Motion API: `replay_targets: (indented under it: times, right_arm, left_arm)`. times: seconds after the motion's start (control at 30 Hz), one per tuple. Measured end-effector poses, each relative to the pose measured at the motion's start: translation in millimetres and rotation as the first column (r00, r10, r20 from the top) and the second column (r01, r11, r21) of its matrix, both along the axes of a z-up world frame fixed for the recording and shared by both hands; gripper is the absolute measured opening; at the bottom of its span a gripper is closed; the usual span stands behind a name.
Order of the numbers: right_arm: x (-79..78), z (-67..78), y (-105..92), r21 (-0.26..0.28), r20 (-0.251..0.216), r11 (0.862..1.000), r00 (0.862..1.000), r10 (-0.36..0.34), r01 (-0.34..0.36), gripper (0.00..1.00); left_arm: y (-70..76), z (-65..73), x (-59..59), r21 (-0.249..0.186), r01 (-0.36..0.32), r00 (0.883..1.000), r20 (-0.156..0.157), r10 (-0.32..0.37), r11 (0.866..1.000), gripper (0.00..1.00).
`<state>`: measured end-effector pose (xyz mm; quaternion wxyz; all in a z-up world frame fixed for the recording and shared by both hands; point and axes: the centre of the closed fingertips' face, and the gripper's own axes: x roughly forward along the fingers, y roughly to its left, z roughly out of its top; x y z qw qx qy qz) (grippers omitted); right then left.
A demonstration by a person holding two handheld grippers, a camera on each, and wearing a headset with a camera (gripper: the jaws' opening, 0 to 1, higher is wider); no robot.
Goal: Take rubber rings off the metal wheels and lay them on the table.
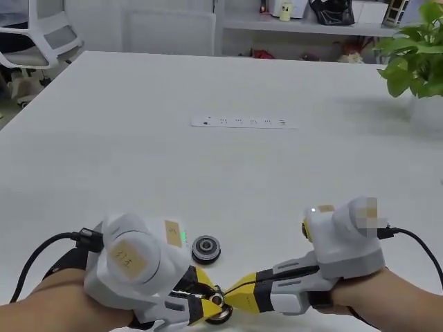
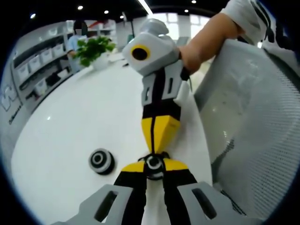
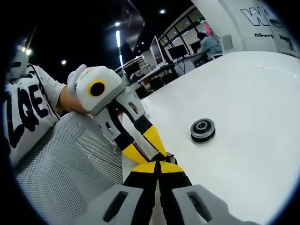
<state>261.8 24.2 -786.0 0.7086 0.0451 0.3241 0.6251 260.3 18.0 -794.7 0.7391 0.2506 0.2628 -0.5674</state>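
The left gripper sits low at the near edge of the white worktop, its black-and-yellow jaws clamped on either side of a small round metal wheel with a dark rubber ring. That wheel is held just off the near edge of the worktop, between the two grippers. Just beyond the left gripper's jaws a second small metal wheel with a black rubber ring lies flat on the worktop, apart from both grippers and with its ring on.

The right gripper points in from the other side, tip to tip with the left one. Its yellow jaws are pressed together, and their ends meet the rim of the held wheel. I cannot tell whether they have caught the ring itself.

Farther back, near the middle of the worktop, lies a flat white power strip. A green leafy plant stands at the far right corner.
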Motion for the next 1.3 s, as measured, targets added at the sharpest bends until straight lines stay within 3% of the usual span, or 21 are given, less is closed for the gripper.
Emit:
replay_targets:
  times: [0.7, 1.3]
  right_arm:
    - [3.8, 5.9, 0.9, 0.041, -0.036, 0.999, 0.999, -0.034, 0.036, 0.00]
    - [10.9, 2.2, -2.9, 0.031, -0.038, 0.996, 0.996, -0.079, 0.081, 0.00]
  left_arm:
    - [0.1, 0.4, -0.4, -0.003, 0.002, 1.000, 0.002, -0.002, 1.000, 0.12]
    - [-0.4, 0.5, -0.4, -0.010, 0.001, 1.000, 0.002, -0.001, 1.000, 0.13]
